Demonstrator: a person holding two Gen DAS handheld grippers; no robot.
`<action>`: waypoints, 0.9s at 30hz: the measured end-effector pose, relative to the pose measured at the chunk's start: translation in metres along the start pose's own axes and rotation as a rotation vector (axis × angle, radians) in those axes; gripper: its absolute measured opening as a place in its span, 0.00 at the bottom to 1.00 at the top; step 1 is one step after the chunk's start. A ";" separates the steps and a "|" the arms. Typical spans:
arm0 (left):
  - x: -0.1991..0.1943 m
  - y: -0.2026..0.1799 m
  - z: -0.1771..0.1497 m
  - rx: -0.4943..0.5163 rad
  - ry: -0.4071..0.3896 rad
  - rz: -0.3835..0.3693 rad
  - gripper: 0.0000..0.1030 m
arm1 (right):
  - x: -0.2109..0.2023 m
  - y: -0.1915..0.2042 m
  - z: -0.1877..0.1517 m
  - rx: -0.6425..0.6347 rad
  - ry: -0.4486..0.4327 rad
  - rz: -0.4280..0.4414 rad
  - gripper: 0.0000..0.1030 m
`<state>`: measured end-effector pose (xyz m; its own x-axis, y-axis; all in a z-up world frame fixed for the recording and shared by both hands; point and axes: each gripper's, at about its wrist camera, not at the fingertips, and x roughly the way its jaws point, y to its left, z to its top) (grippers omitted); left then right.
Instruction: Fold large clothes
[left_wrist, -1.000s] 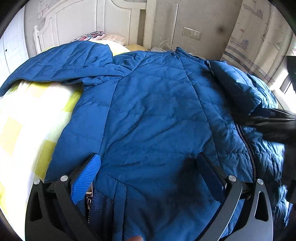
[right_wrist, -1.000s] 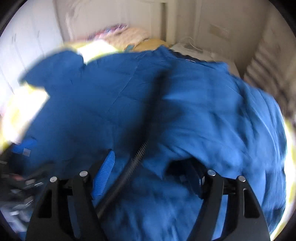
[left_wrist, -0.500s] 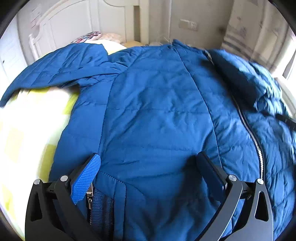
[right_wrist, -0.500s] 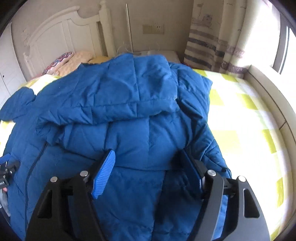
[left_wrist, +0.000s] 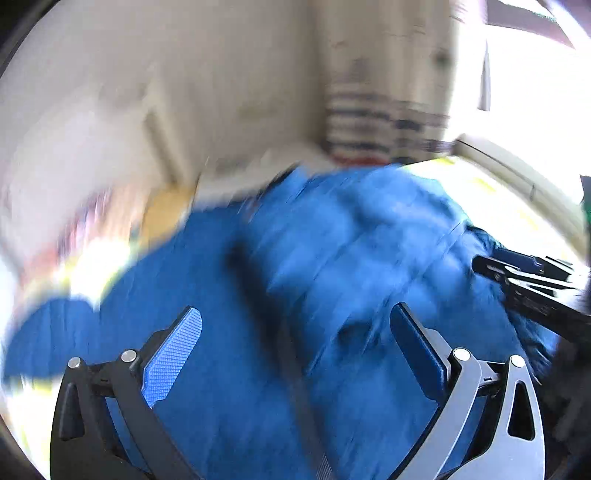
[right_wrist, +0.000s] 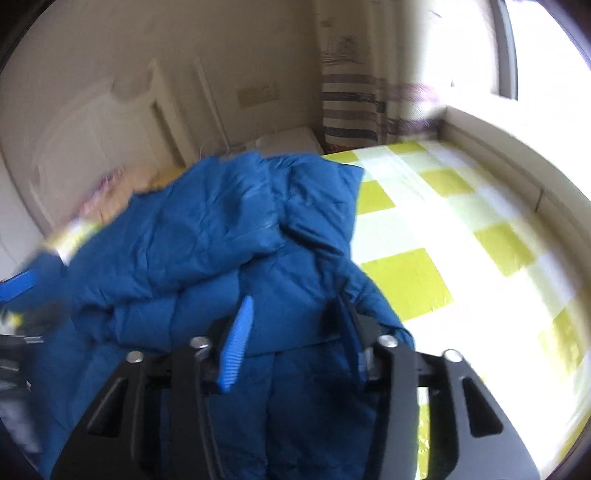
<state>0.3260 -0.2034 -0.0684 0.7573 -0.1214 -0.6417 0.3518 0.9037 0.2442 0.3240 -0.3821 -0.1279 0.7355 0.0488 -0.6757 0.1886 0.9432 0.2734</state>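
A large blue quilted jacket lies on the bed, its zip running down the middle; the left wrist view is blurred by motion. My left gripper is open above the jacket and holds nothing. In the right wrist view the jacket lies with one sleeve folded across its body. My right gripper is open, narrower than before, with its fingers low over the jacket's right edge. The right gripper also shows at the right edge of the left wrist view.
The bed has a yellow and white checked sheet that lies bare to the right of the jacket. A white headboard, a striped curtain and a bright window ledge stand beyond.
Both cameras have swung to the right. The left gripper has lifted and turned towards the jacket's zip and right half. The right gripper's jaws have narrowed and moved to the jacket's right edge.
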 end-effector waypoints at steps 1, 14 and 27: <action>0.014 -0.024 0.010 0.108 -0.035 0.013 0.95 | 0.001 -0.007 0.002 0.038 -0.003 0.018 0.32; 0.037 0.017 0.030 -0.231 -0.010 -0.295 0.27 | 0.011 -0.016 0.005 0.078 0.002 0.066 0.37; -0.009 0.049 -0.027 -0.156 -0.118 -0.159 0.88 | 0.007 -0.008 -0.002 0.057 0.010 0.074 0.45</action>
<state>0.3210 -0.1470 -0.0704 0.7613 -0.3061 -0.5716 0.3893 0.9208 0.0254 0.3264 -0.3890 -0.1358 0.7422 0.1209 -0.6591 0.1711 0.9168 0.3608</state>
